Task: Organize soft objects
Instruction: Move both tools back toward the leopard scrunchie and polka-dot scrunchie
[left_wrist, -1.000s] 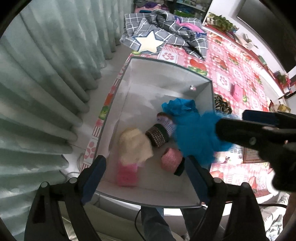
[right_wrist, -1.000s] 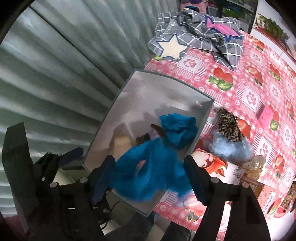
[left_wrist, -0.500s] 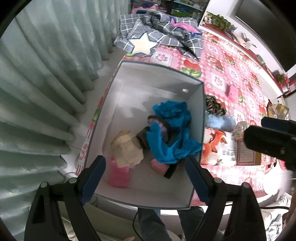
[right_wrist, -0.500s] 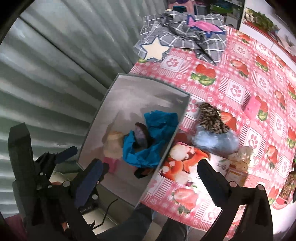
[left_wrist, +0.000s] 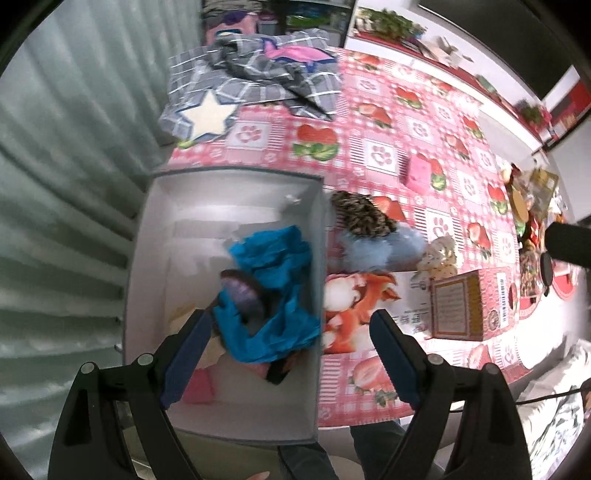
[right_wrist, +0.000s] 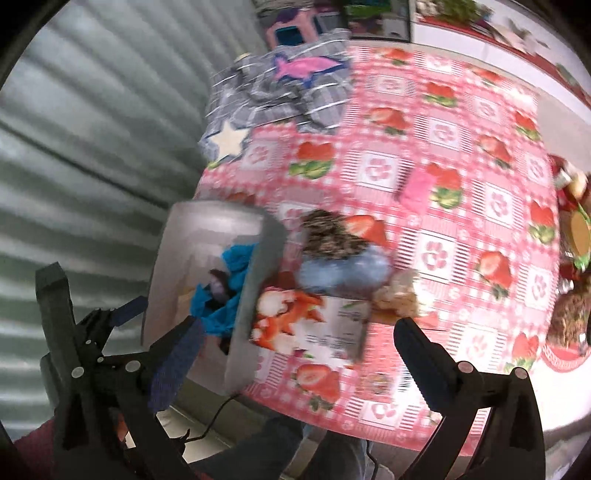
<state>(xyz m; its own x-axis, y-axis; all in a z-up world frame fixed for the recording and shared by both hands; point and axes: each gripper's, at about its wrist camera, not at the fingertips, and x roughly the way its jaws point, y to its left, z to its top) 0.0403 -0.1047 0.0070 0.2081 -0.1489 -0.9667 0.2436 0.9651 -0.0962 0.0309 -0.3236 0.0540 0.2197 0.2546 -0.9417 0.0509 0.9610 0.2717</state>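
Note:
A grey storage box (left_wrist: 317, 258) stands at the table's left edge; it also shows in the right wrist view (right_wrist: 266, 251). Inside lie a blue cloth (left_wrist: 273, 295), a purple knitted item (left_wrist: 243, 291), a cream item and pink items (left_wrist: 197, 387). Beside the box on the table sit a leopard-print soft item (left_wrist: 364, 218), a pale blue fluffy item (left_wrist: 376, 249) and a small cream plush (left_wrist: 439, 254). My left gripper (left_wrist: 290, 332) is open and empty above the box's near end. My right gripper (right_wrist: 299, 339) is open and empty, above the table's near edge.
A pink strawberry tablecloth (left_wrist: 388, 122) covers the table. A grey checked blanket (left_wrist: 258, 77) with a star lies at the far left. A picture box (left_wrist: 369, 310), a small carton (left_wrist: 458, 310), a pink pad (left_wrist: 419, 171) and clutter at the right edge (left_wrist: 532, 221). Curtains on the left.
The right gripper let go of the blue cloth, which now lies in the box. The right gripper opened and drew back to the right. Both views swung toward the table.

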